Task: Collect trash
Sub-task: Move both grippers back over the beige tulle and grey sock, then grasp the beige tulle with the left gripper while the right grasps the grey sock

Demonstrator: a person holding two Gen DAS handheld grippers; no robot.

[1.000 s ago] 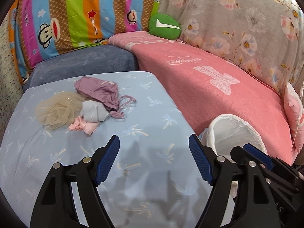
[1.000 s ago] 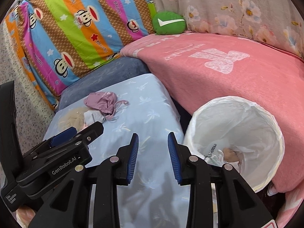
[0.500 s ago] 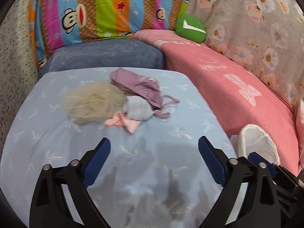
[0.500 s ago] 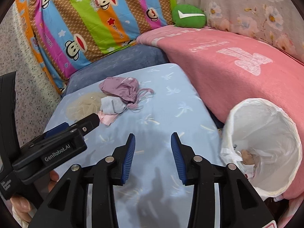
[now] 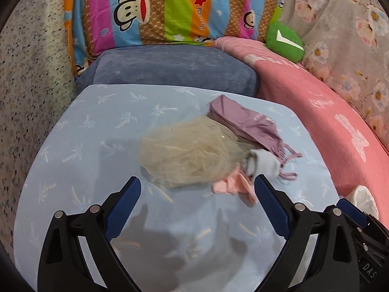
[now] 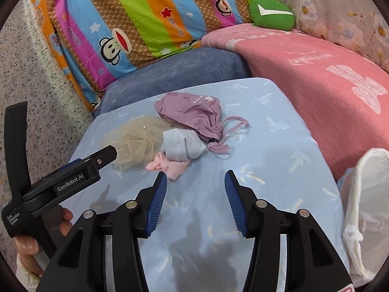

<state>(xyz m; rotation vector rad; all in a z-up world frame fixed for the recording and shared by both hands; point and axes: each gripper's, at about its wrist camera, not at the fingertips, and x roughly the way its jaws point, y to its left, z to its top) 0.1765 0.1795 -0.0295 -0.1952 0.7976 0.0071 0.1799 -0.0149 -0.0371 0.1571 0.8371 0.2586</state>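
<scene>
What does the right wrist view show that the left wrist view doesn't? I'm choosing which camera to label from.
Only the right wrist view shows the person's hand holding the left gripper from outside, and the right gripper, its fingers opening and empty. Only the left wrist view shows the left gripper from behind, fingers wide apart, empty. Both show the beige mesh, purple drawstring bag, grey sock, pink cloth and white bin bag.
</scene>
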